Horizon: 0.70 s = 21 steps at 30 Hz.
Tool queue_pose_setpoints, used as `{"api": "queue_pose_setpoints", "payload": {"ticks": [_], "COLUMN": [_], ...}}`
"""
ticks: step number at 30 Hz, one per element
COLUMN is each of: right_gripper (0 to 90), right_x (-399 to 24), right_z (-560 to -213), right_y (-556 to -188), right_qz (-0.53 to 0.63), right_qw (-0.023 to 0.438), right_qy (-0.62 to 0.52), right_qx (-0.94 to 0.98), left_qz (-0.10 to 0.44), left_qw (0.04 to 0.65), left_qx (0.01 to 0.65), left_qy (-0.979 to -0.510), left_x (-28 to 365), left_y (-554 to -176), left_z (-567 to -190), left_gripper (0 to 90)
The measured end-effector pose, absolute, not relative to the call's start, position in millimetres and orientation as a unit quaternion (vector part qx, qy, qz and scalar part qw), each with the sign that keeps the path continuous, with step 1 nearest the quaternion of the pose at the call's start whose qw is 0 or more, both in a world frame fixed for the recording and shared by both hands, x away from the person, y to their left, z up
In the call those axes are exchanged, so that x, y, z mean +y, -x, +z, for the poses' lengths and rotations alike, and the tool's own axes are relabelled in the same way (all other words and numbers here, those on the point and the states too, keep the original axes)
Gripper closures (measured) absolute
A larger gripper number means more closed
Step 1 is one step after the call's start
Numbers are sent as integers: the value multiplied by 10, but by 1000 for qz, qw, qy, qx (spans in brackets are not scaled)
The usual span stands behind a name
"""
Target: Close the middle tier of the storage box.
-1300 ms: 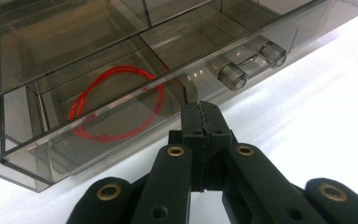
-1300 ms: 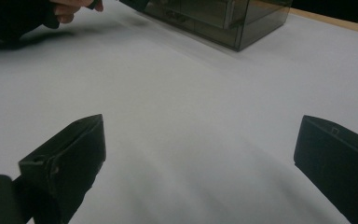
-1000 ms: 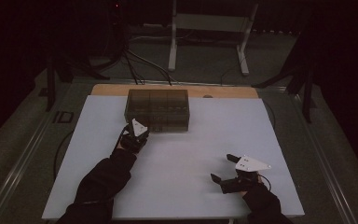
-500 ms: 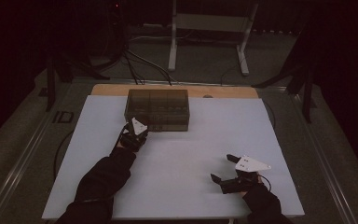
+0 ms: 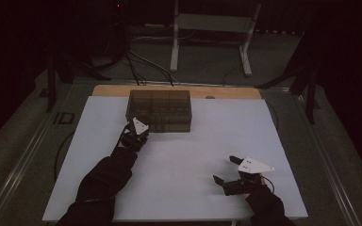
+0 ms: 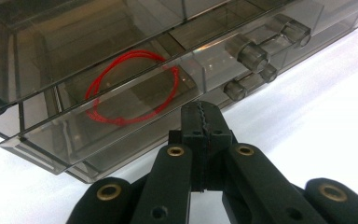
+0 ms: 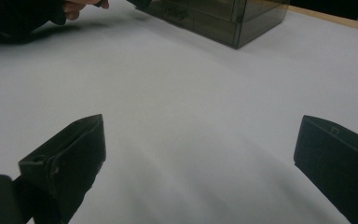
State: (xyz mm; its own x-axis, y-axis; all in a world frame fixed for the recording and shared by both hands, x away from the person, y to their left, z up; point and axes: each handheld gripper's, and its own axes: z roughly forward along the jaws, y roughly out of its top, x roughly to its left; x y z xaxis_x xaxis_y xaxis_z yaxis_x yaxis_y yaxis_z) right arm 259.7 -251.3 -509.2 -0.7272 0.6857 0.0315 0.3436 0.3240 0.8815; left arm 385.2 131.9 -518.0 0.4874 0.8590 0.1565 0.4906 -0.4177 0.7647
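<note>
Dark floor rings the white bench (image 5: 179,188), where the smoky clear plastic drawer box (image 5: 159,110) at twelve o'clock could skid if the pinched-shut left claw (image 6: 200,122) tugs its part-open drawer (image 6: 107,122) while the wide-open right claw (image 5: 226,172) idles at five.

Dim room, grey floor (image 5: 207,66), metal stand (image 5: 212,28) behind white table (image 5: 283,141).

A drawer box (image 5: 159,110) stands at the far middle of the table (image 5: 184,188), a loop of cord (image 6: 131,87) lying in its partly drawn-out drawer (image 6: 107,121), with the left gripper (image 5: 133,135) just before it and the right gripper (image 5: 226,170) well apart, near the front right.
</note>
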Motion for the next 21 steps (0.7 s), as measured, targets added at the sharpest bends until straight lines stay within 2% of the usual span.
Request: {"api": "queue_pose_setpoints", "payload": {"ticks": [21], "right_gripper": [24], "right_x": [-2513], "right_z": [-5106], "right_y": [-2602], "right_qz": [480], "right_qw": [174], "right_qy": [-324], "right_qx": [796], "left_qz": [284], "left_qw": [344], "left_qx": [429], "left_qy": [-785], "left_x": [1334], "left_y": [-3917], "left_z": [-5126], "left_gripper": [900]}}
